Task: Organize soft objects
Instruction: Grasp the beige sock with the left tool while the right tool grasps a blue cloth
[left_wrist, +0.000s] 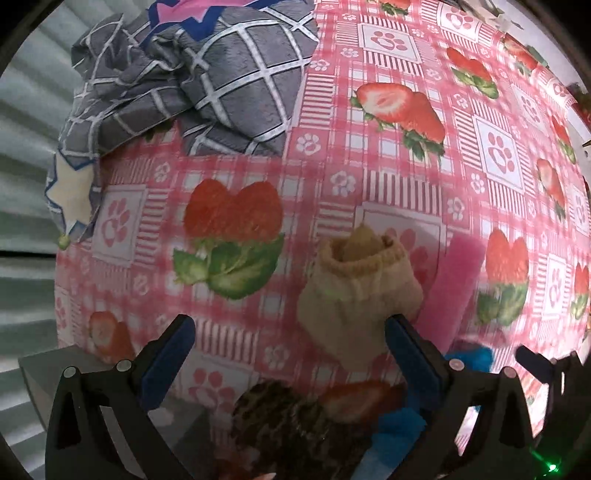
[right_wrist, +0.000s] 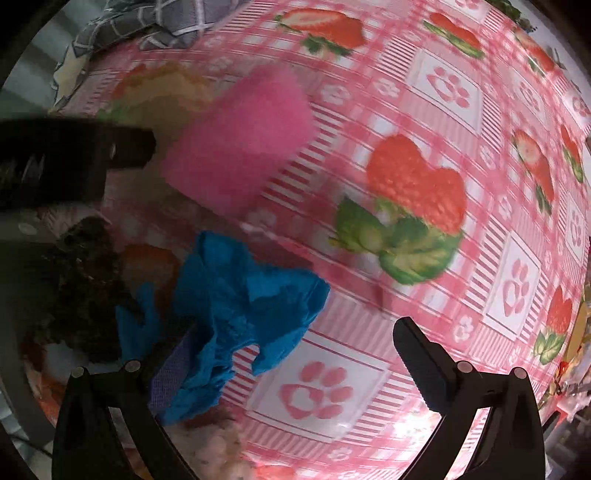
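A rolled cream sock lies on the strawberry tablecloth, just ahead of my left gripper. That gripper is open, and its right finger touches the sock's edge. A pink fluffy cloth lies beside the sock. A leopard-print soft item sits low between the left fingers. In the right wrist view a crumpled blue cloth drapes over the left finger of my open right gripper. The pink cloth and the cream sock lie farther off.
A grey checked fabric is bunched at the table's far left corner. A corrugated wall runs along the left, with a grey box below the table edge. The left gripper's body juts into the right wrist view. Bare tablecloth spreads to the right.
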